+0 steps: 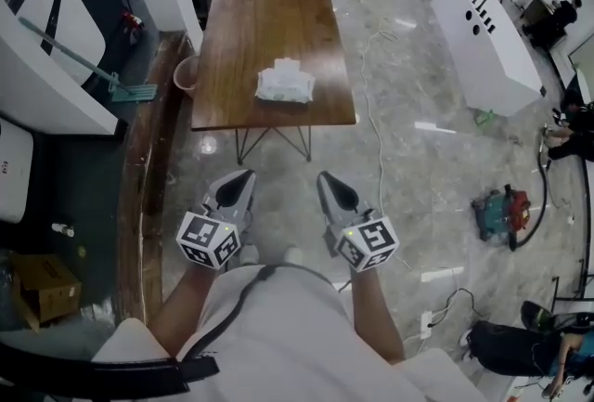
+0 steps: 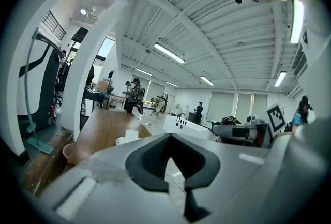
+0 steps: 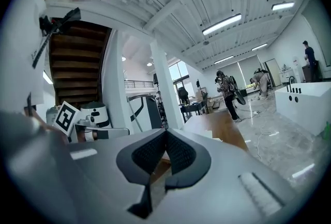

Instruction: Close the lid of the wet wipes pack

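The wet wipes pack is a white packet lying near the front middle of a long wooden table, with a white flap or wipe standing up at its top. I stand well back from the table. My left gripper and right gripper are held side by side close to my body, pointing toward the table, far short of the pack. Both are shut with nothing between the jaws. In the left gripper view the pack shows small beyond the shut left gripper. The right gripper is likewise shut and empty.
A pink bucket and a mop stand left of the table. A large white cabinet lies on the floor at the right, with a red tool and cables nearby. A cardboard box sits lower left. People stand far behind.
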